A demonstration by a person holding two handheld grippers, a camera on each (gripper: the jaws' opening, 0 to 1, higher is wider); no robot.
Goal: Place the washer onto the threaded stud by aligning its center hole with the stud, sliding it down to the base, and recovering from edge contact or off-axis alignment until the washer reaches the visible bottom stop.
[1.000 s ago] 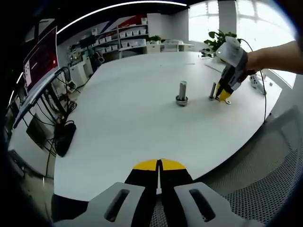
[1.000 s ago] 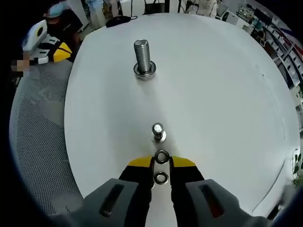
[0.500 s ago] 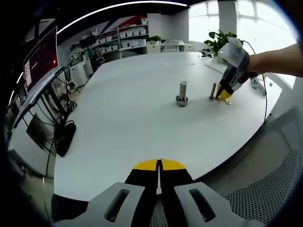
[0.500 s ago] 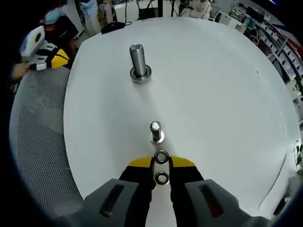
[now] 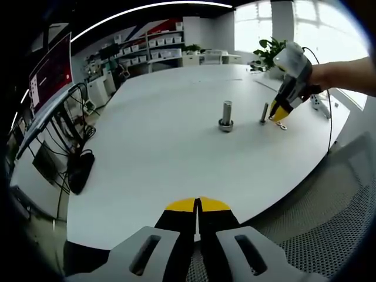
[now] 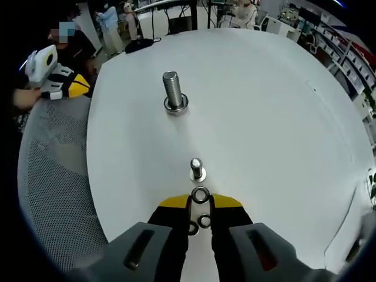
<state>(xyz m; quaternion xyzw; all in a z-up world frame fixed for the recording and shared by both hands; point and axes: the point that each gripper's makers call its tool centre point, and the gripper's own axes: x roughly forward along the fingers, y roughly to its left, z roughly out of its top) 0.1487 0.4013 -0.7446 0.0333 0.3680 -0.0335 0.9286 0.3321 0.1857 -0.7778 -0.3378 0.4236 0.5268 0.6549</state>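
Right gripper view shows your right gripper [image 6: 200, 202] with its yellow-tipped jaws clenched on a small flat steel washer [image 6: 200, 195], held at the tips just short of the slim threaded steel stud [image 6: 197, 169] standing upright on the round white table [image 6: 282, 117]; two more small steel washers [image 6: 198, 224] lie on the table between the jaws, closer to you; farther on stands a thicker threaded steel bolt [image 6: 173, 92] with a ring at its base; your left gripper [image 6: 59, 79] hovers off the table's far edge over the grey mesh chair [image 6: 53, 170]; left gripper view shows its jaws [image 5: 198, 211] pressed together, grasping nothing.
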